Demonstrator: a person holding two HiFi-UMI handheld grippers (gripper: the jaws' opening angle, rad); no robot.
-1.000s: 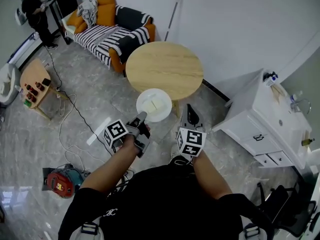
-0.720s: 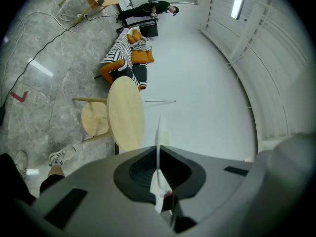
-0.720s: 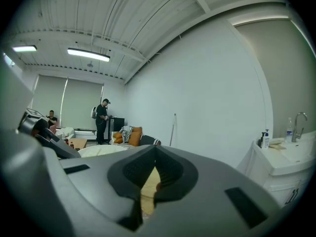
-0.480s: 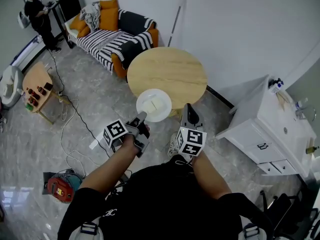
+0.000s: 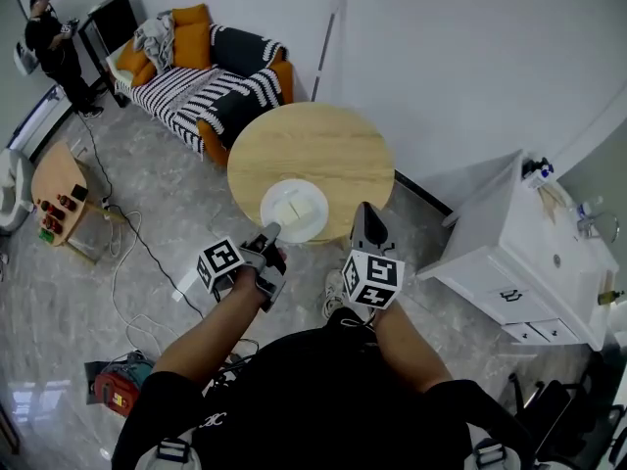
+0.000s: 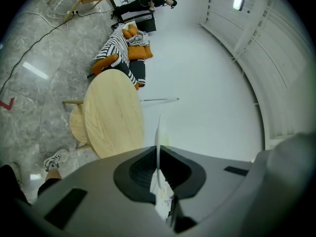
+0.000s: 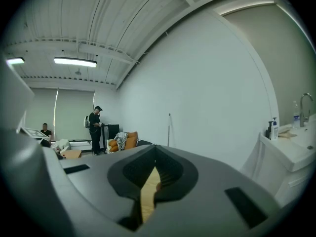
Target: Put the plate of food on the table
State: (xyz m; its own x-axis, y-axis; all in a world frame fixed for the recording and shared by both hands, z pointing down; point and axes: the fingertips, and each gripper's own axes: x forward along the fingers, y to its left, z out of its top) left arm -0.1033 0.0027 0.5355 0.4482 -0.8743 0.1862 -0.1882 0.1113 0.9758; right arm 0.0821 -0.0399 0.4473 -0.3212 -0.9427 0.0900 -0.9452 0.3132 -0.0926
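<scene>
Since a second ago we have carried the plate [image 5: 315, 225] forward. It was over the floor, short of the desk [image 5: 323, 145], and now sits over the desk's 6 o'clock edge. Our left hand-held gripper [image 5: 269, 231] pinches the plate's near rim, with pale food [image 5: 297, 207] on top. At the plate's 4 o'clock, our right hand-held gripper [image 5: 365, 218] is pressed together, holding nothing.
</scene>
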